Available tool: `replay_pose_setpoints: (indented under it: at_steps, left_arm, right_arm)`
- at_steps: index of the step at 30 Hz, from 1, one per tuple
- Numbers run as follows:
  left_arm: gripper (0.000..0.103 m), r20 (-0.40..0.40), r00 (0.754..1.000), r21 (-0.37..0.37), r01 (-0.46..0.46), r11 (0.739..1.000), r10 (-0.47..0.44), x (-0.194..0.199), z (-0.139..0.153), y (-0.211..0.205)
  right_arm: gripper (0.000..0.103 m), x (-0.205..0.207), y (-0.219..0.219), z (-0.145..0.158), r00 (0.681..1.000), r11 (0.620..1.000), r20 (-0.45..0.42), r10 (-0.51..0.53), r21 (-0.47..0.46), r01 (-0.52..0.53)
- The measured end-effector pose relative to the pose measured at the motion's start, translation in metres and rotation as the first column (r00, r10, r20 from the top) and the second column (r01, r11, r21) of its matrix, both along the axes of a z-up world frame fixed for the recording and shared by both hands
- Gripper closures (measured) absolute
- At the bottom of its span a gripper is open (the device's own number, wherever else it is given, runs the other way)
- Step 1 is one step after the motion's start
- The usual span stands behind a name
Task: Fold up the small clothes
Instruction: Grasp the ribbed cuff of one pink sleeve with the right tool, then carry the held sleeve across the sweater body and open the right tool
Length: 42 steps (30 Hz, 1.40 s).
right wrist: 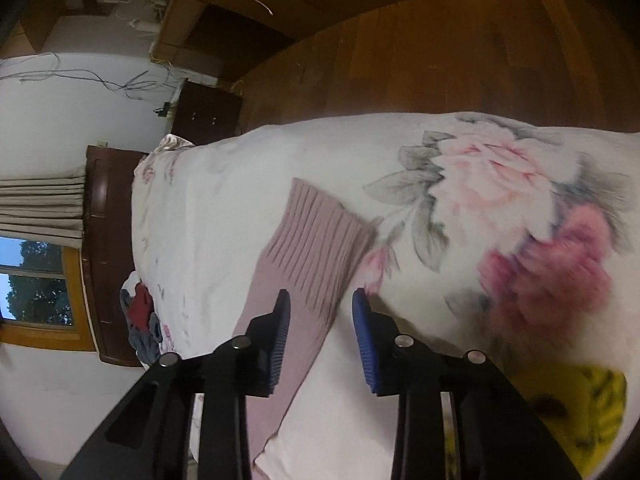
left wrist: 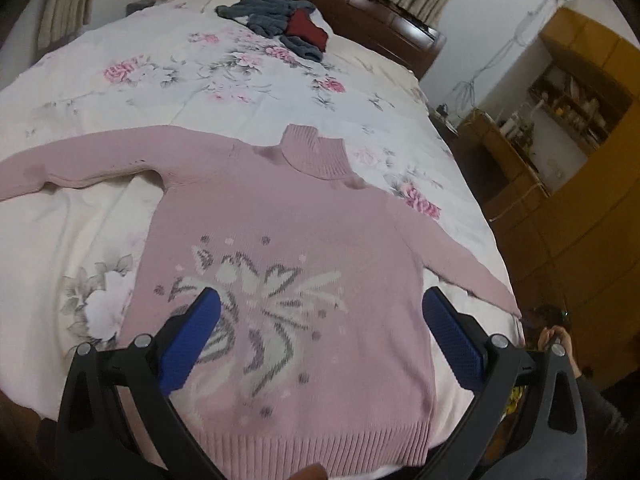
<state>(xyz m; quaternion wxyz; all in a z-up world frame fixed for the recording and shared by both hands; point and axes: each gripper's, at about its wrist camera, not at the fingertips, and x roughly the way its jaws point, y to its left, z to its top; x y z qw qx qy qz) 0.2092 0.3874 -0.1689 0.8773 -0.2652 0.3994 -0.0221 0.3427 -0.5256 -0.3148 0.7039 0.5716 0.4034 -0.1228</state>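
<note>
A pink turtleneck sweater [left wrist: 288, 224] with a grey and white knitted pattern lies flat, face up, on the floral bedspread [left wrist: 168, 72], both sleeves spread out sideways. My left gripper [left wrist: 320, 300] hovers open above the lower chest of the sweater, with nothing between its blue pads. In the right wrist view, the ribbed cuff of the right sleeve [right wrist: 316, 244] lies on the bedspread [right wrist: 500, 184]. My right gripper [right wrist: 320, 300] is open just short of that cuff, its fingers on either side of the sleeve's edge and not closed on it.
A heap of grey-blue and dark red clothes [left wrist: 280, 20] lies near the wooden headboard [left wrist: 360, 4]. Wooden cabinets and a cluttered desk [left wrist: 560, 120] stand to the right of the bed. The wooden floor [right wrist: 460, 52] lies beyond the bed's edge. A yellow patterned fabric [right wrist: 580, 408] shows below.
</note>
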Motion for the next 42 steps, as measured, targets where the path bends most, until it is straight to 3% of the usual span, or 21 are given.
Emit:
replay_pose_setpoints:
  at_steps: [6,10,11,12,13,16,21,24,28,36,38,42]
  left_arm:
    - [0.003,-0.023,0.999,0.009,0.030,1.000,-0.030,0.021,-0.009,-0.011]
    - [0.003,-0.074,0.996,-0.036,0.042,0.998,-0.044,0.027,-0.022,-0.010]
    - [0.003,-0.079,0.996,-0.045,0.041,0.998,-0.045,0.027,-0.023,-0.010]
    - [0.003,-0.082,0.996,-0.055,0.042,0.998,-0.046,0.027,-0.024,-0.009]
    - [0.003,-0.085,0.995,-0.062,0.047,0.997,-0.052,0.027,-0.024,-0.007]
    - [0.003,-0.112,0.991,-0.064,0.060,0.996,-0.067,0.029,-0.023,-0.003]
    - [0.003,-0.075,0.990,0.038,0.124,0.991,-0.121,0.029,-0.004,-0.006]
    - [0.003,-0.047,0.989,0.009,0.138,0.990,-0.137,0.028,0.005,-0.004]
    - [0.003,-0.013,0.988,-0.032,0.154,0.988,-0.155,0.027,0.015,-0.002]
    - [0.003,0.014,0.979,-0.092,0.204,0.975,-0.203,0.042,0.018,0.004]
    - [0.003,0.002,0.977,-0.124,0.210,0.970,-0.212,0.052,0.013,0.005]
    - [0.003,-0.012,0.975,-0.178,0.217,0.960,-0.223,0.070,-0.002,0.005]
  right_arm:
    - [0.068,0.022,0.002,-0.016,0.999,1.000,-0.042,-0.005,-0.014,0.005]
    - [0.068,0.033,0.006,-0.019,0.999,1.000,-0.044,-0.004,-0.025,0.003]
    - [0.072,0.034,0.006,-0.018,0.999,1.000,-0.041,0.001,-0.030,-0.003]
    - [0.090,0.039,0.007,-0.014,0.999,0.999,-0.033,0.013,-0.043,-0.014]
    - [0.096,0.048,0.009,-0.010,0.999,0.998,-0.028,0.021,-0.052,-0.022]
    - [0.096,0.059,0.034,0.035,0.996,0.986,0.042,0.085,-0.149,-0.077]
    - [0.097,0.078,0.127,0.129,0.946,0.920,0.164,0.280,-0.329,-0.215]
    - [0.097,0.085,0.192,0.171,0.909,0.866,0.184,0.373,-0.420,-0.271]
    - [0.097,0.090,0.268,0.198,0.868,0.808,0.185,0.460,-0.493,-0.323]
    - [0.097,0.104,0.400,0.187,0.800,0.710,0.130,0.585,-0.558,-0.429]
    - [0.097,0.103,0.425,0.174,0.782,0.671,0.101,0.616,-0.587,-0.453]
    - [0.097,0.104,0.487,0.137,0.737,0.555,0.001,0.676,-0.658,-0.509]
